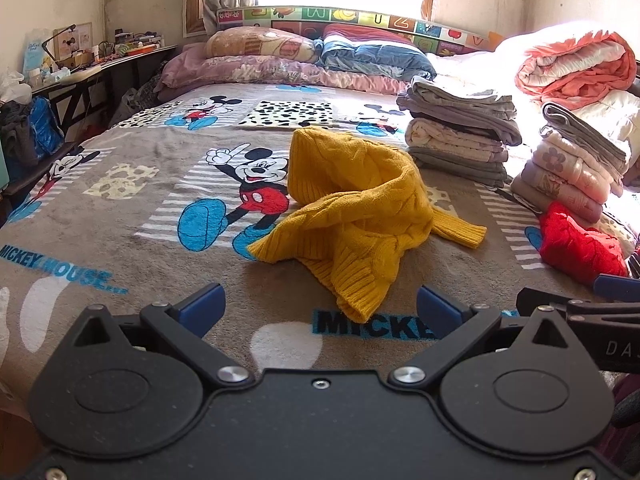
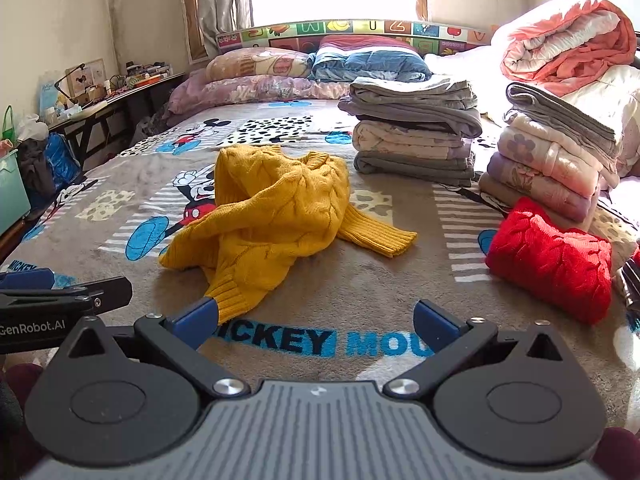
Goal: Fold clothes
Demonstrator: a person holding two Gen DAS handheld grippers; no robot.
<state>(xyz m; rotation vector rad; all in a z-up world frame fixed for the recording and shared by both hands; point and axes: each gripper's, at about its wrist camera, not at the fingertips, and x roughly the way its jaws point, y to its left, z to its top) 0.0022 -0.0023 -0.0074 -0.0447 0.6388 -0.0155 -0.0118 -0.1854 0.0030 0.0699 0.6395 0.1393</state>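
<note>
A crumpled yellow knit sweater (image 1: 356, 208) lies in a heap on the Mickey Mouse bedspread (image 1: 120, 208), one sleeve stretched to the right. It also shows in the right wrist view (image 2: 276, 216). My left gripper (image 1: 320, 312) is open and empty, just short of the sweater's near cuff. My right gripper (image 2: 316, 320) is open and empty, with its left fingertip (image 2: 200, 314) next to the same cuff. A folded red sweater (image 2: 552, 260) lies to the right.
Two stacks of folded clothes (image 2: 416, 136) (image 2: 556, 160) stand at the back right, with a rolled orange quilt (image 2: 568, 44) behind. Pillows (image 2: 260, 68) lie at the headboard. A cluttered desk (image 2: 100, 100) runs along the left wall.
</note>
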